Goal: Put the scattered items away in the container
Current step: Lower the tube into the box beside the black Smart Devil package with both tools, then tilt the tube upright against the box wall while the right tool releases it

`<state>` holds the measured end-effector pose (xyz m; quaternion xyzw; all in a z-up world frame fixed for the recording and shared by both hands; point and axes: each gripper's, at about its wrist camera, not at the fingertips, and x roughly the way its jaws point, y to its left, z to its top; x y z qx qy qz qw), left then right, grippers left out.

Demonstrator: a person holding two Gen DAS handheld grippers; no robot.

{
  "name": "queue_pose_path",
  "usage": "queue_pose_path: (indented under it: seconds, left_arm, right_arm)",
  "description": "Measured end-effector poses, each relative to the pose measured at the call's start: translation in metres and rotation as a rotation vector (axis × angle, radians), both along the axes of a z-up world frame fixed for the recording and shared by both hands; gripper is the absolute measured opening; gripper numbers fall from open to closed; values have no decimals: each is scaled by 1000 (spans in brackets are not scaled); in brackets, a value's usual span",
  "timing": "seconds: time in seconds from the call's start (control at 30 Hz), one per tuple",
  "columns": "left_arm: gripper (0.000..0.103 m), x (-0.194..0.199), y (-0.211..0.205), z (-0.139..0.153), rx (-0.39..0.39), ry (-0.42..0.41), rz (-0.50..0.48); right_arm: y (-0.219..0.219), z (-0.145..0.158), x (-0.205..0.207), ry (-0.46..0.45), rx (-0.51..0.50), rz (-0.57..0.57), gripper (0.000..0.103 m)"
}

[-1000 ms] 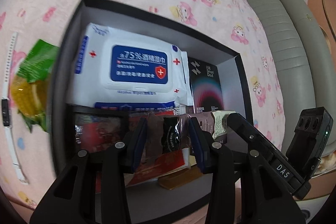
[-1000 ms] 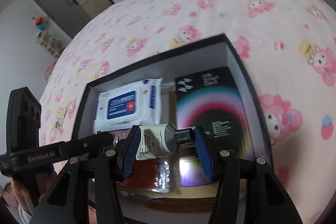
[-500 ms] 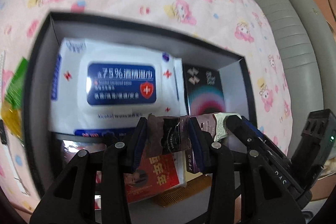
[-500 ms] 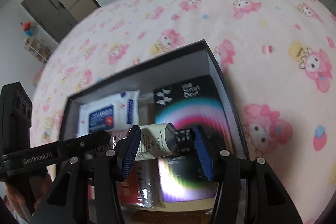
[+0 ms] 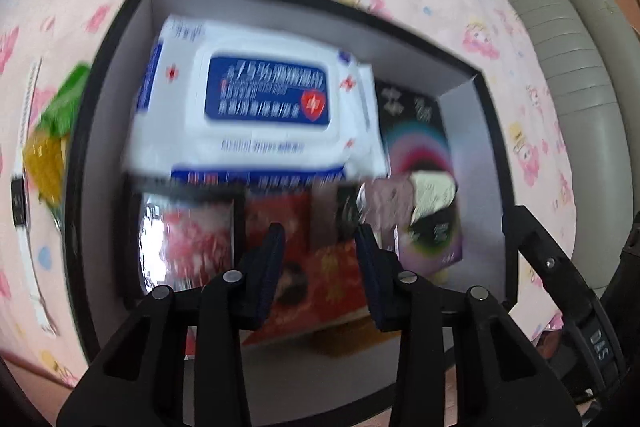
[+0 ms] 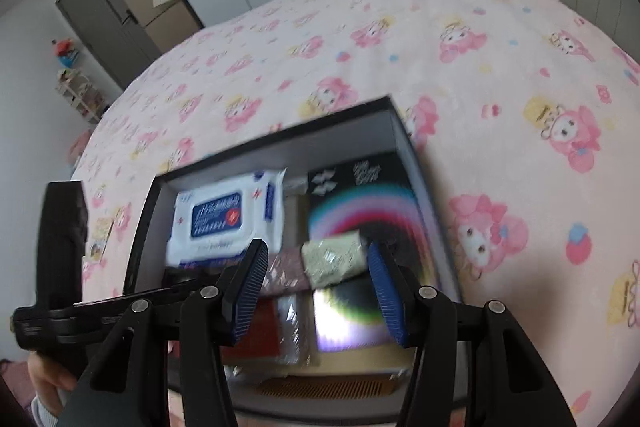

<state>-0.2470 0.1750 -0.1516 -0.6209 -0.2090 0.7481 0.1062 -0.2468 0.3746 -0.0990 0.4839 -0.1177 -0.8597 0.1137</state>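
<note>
Both grippers w/ fingers spread, pinching nothing, left gripper (image 5: pixel 320 251) & right gripper (image 6: pixel 316 275) over black box (image 6: pixel 416 163) on bed, tube (image 6: pixel 320 263) lying inside box beside wipes pack (image 5: pixel 256 107).

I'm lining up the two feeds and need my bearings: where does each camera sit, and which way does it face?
Left wrist: sits behind the left claw, looking down into the black box at the wipes pack; the open claw fingers show, and part of the right claw's body at the right edge.
Right wrist: sits behind the right claw, facing across the pink bed toward the door; the open claw fingers show, with the left claw's body and a hand.
Shared: box, wipes pack, tube, rainbow-print box.
</note>
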Motion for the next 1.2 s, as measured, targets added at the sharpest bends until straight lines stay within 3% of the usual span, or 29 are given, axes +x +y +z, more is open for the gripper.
queue_pose_path:
  seconds: [0.2, 0.4, 0.67, 0.9, 0.97, 1.2]
  left_arm:
    - [29, -6, 7, -10, -9, -29, 17]
    - [29, -32, 33, -5, 13, -21, -48]
    - [28, -43, 31, -8, 82, -31, -52]
    - [24, -56, 37, -15, 110, -72, -53]
    - [24, -59, 39, -15, 96, -77, -43]
    - [25, -55, 35, -4, 158, -67, -47]
  right_arm:
    - [-7, -19, 0, -107, 50, 1, 49]
    - [-11, -31, -4, -140, 119, 0, 49]
    - [-3, -31, -6, -121, 51, -1, 49]
    - [-12, -48, -21, -209, 52, 20, 48]
    - [-10, -48, -20, -204, 45, 16, 48]
    - [-11, -52, -22, -203, 13, 8, 48]
